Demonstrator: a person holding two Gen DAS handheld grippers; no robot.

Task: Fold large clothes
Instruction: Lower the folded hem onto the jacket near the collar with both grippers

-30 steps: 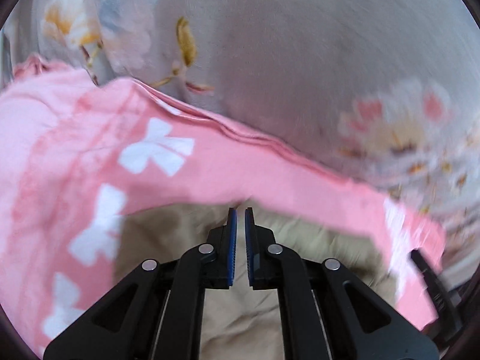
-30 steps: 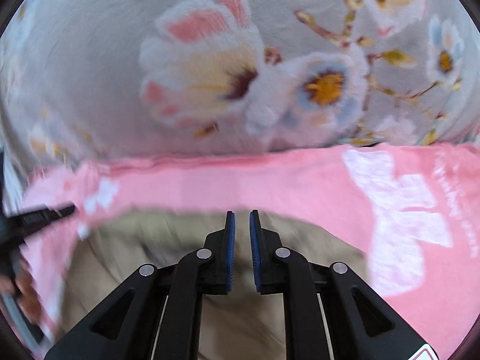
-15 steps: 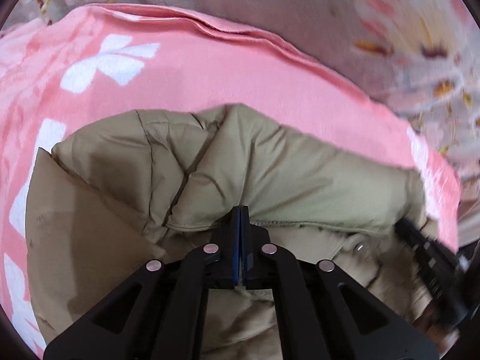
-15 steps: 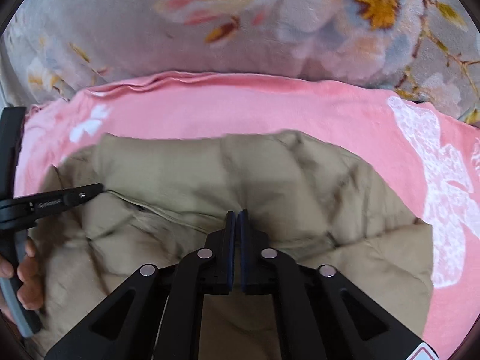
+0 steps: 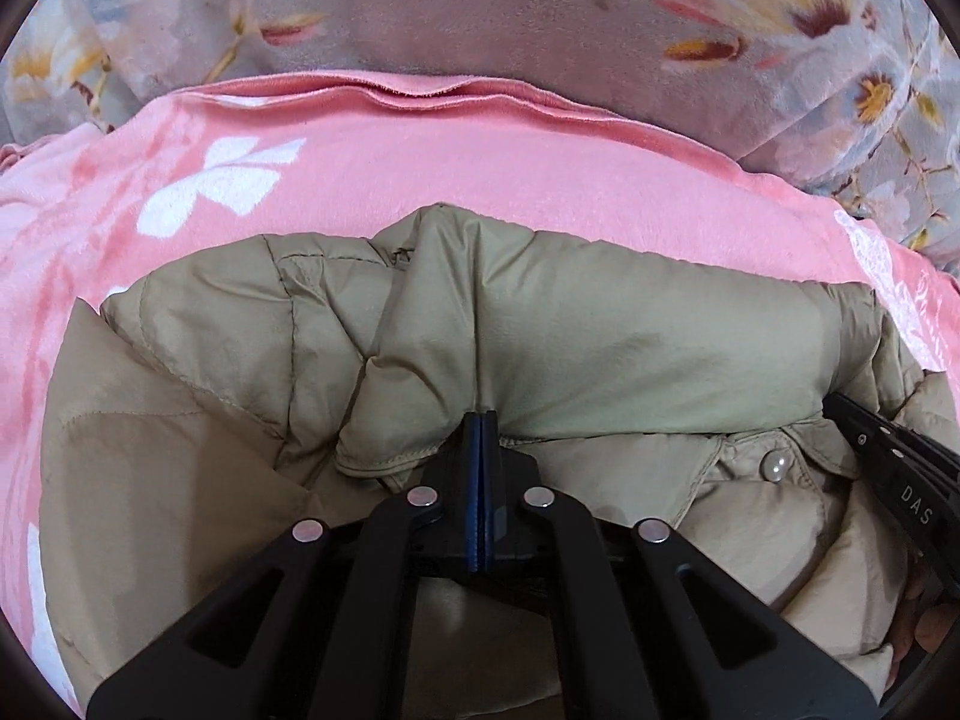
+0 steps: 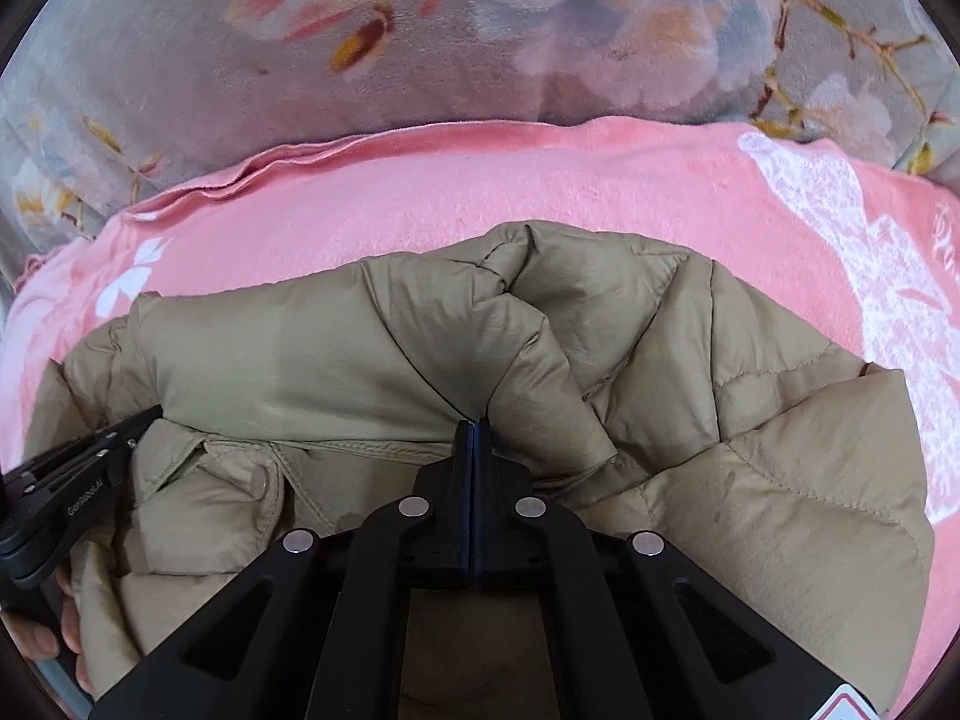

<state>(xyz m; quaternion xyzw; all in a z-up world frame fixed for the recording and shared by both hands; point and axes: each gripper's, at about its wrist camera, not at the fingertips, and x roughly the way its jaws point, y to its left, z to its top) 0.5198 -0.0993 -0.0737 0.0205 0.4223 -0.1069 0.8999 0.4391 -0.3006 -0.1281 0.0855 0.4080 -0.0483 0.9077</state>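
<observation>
A khaki puffer jacket (image 5: 600,348) lies bunched on a pink blanket (image 5: 420,150). My left gripper (image 5: 480,420) is shut, pinching a fold of the jacket's padded collar edge at its tips. My right gripper (image 6: 474,423) is shut the same way on another fold of the jacket (image 6: 300,360), further along that edge. Each gripper shows in the other's view: the right one (image 5: 888,456) at the right edge, the left one (image 6: 90,456) at the left edge. A pearl snap button (image 5: 772,468) sits on the placket between them.
The pink blanket (image 6: 540,180) with white prints spreads beyond the jacket on all sides. Behind it lies a grey floral plush cover (image 6: 180,60). A person's fingers (image 6: 42,642) hold the left gripper's handle at the lower left.
Both grippers have come down from above the blanket onto the jacket. Their jaws, slightly apart a second ago, have closed on the collar fabric, and the jacket now fills the lower views.
</observation>
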